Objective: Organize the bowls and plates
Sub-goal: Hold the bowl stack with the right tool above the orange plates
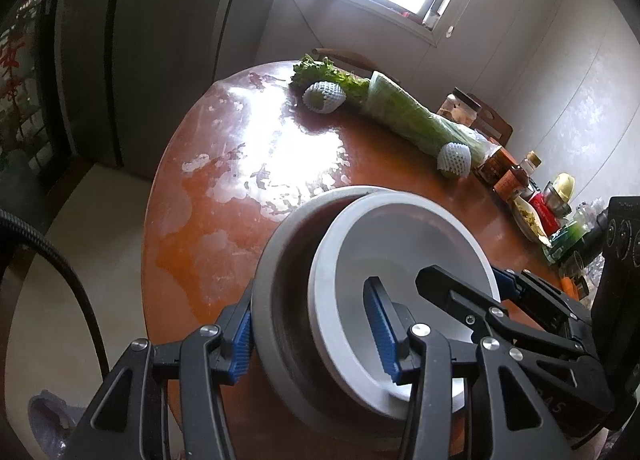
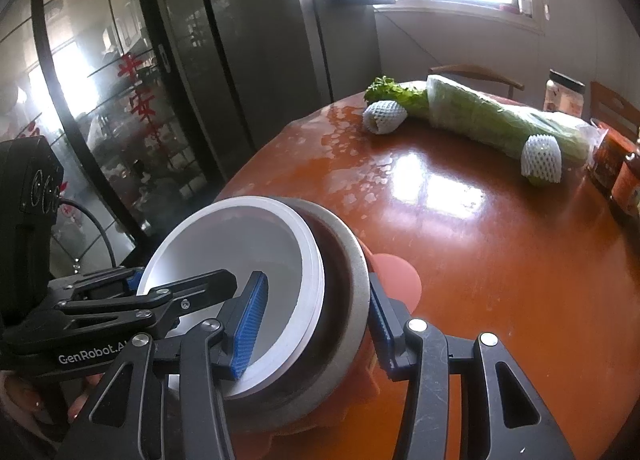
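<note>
A stack of bowls is held over the near edge of a round orange table point(image 1: 224, 227) by both grippers. The grey bowl point(image 1: 266, 300) forms the outside of the stack, and the white bowl point(image 1: 400, 236) is nested inside it, tilted toward one side.

The left gripper point(image 1: 316, 334) is clamped across the stack's rim: one blue pad is pressed on the grey bowl's outer wall, the other is set inside the white bowl. The right gripper point(image 2: 316, 328) is clamped on the opposite side in the same way, one pad inside the white bowl, the other against the grey wall.

Under the stack, a pink plate point(image 2: 400, 280) is seen on the table.

Farther back, wrapped greens point(image 2: 492, 119) and two foam-netted fruits point(image 2: 384, 115) are laid, well apart from the bowls. Jars point(image 1: 516, 175) are grouped along the table's far edge.
</note>
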`<state>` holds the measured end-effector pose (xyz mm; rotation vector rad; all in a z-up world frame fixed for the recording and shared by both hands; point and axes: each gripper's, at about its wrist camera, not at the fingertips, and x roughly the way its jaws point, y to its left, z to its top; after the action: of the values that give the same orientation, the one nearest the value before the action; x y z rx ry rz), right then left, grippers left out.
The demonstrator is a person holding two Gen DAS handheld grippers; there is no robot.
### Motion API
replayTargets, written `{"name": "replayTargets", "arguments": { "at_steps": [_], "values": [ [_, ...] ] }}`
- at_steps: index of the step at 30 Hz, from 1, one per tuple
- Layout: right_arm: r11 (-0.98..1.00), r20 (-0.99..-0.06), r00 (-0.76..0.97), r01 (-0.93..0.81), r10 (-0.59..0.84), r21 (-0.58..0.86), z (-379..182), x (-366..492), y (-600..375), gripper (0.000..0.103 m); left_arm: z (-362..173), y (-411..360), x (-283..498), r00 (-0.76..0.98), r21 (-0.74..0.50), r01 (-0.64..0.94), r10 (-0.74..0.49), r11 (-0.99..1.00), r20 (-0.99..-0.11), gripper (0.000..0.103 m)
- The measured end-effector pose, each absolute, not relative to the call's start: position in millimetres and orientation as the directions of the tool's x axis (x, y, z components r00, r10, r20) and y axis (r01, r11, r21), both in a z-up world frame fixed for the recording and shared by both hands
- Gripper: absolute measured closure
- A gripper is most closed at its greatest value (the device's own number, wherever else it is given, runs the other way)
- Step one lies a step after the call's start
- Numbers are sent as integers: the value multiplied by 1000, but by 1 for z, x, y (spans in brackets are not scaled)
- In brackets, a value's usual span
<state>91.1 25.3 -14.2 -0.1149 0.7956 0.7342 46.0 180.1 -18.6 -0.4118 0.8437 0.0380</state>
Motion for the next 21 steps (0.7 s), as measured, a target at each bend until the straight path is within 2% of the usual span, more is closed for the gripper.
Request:
{"name": "replayTargets", "arguments": {
  "at_steps": [21],
  "values": [
    [757, -687, 484, -637, 541, 147, -16, 101, 31, 57, -23, 180, 61, 660, -340, -185, -140, 922, -738, 54]
  ]
}}
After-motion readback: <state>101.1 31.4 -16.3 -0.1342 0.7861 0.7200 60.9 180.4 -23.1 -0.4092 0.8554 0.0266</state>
